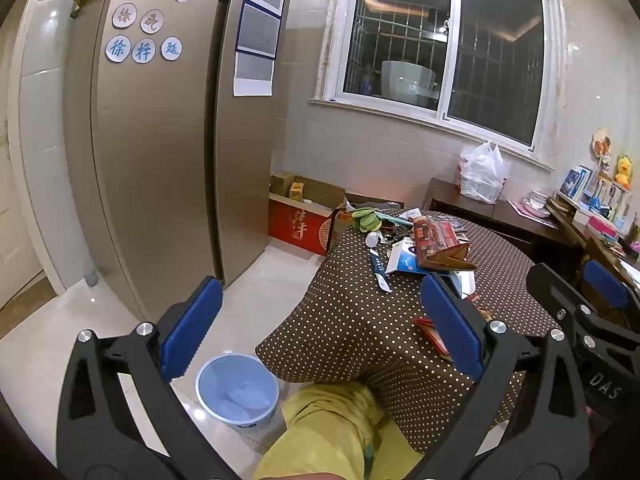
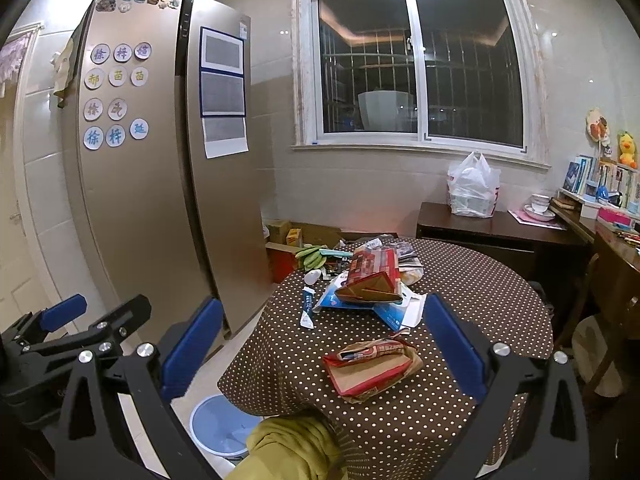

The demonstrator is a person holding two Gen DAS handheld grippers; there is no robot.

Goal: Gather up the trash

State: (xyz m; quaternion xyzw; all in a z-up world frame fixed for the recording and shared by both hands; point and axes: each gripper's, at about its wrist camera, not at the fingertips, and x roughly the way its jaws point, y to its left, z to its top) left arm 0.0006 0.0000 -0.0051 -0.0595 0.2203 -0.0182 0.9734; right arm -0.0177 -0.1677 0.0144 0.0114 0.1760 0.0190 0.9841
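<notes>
A round table with a brown dotted cloth (image 1: 360, 320) (image 2: 460, 300) carries a heap of trash: a red carton (image 1: 436, 240) (image 2: 372, 276), a blue-white package (image 1: 404, 260) (image 2: 340, 300), a small tube (image 1: 380, 272) (image 2: 307, 308) and a crumpled red-and-brown wrapper (image 2: 372, 372) near the front edge. A blue bin (image 1: 238, 390) (image 2: 220, 426) stands on the floor by the table. My left gripper (image 1: 320, 328) hovers open over the table edge and bin. My right gripper (image 2: 324, 348) is open with the crumpled wrapper between its fingers, untouched.
A tall fridge (image 1: 160, 140) (image 2: 160, 180) stands at left. Cardboard boxes (image 1: 300, 220) sit behind the table. A dark sideboard (image 2: 480, 228) holds a white plastic bag (image 2: 472, 188). A yellow-clad knee (image 1: 332, 432) is below the table edge.
</notes>
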